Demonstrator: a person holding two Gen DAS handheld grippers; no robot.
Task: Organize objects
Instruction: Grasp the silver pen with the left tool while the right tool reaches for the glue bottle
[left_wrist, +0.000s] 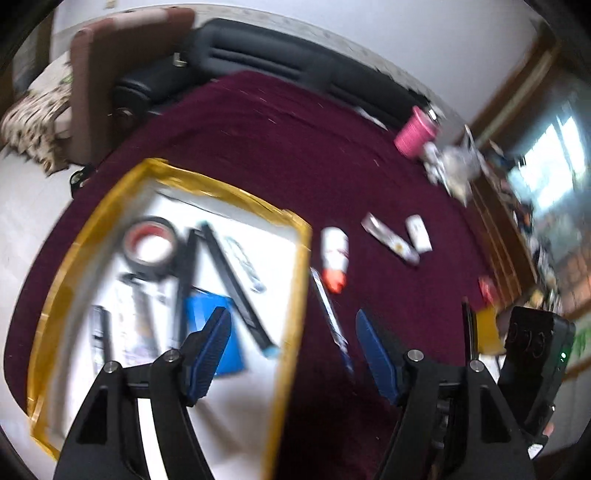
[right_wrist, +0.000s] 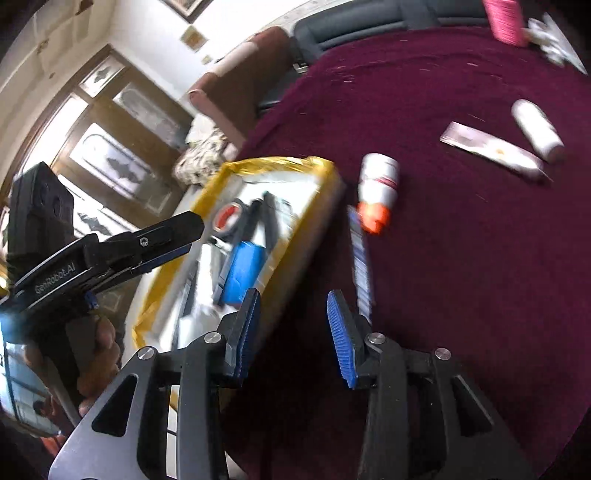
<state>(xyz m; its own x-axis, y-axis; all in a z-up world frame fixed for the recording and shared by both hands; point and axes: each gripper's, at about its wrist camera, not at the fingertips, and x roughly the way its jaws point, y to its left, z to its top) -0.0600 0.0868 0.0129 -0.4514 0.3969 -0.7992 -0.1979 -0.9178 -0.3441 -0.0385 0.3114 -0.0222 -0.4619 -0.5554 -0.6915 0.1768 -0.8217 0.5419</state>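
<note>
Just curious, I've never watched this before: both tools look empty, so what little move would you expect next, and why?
Probably the right tool reaches forward for the long blue-and-white item lying on the maroon cloth just outside the yellow-edged tray. Both the right and the left tool are open and empty, and the item is the nearest thing outside the tray.

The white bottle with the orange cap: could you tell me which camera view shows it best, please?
The right wrist view: the white bottle with the orange cap lies larger and sharper there, beside the yellow-edged tray. The left wrist view shows it smaller and blurrier, still beside the tray.
</note>
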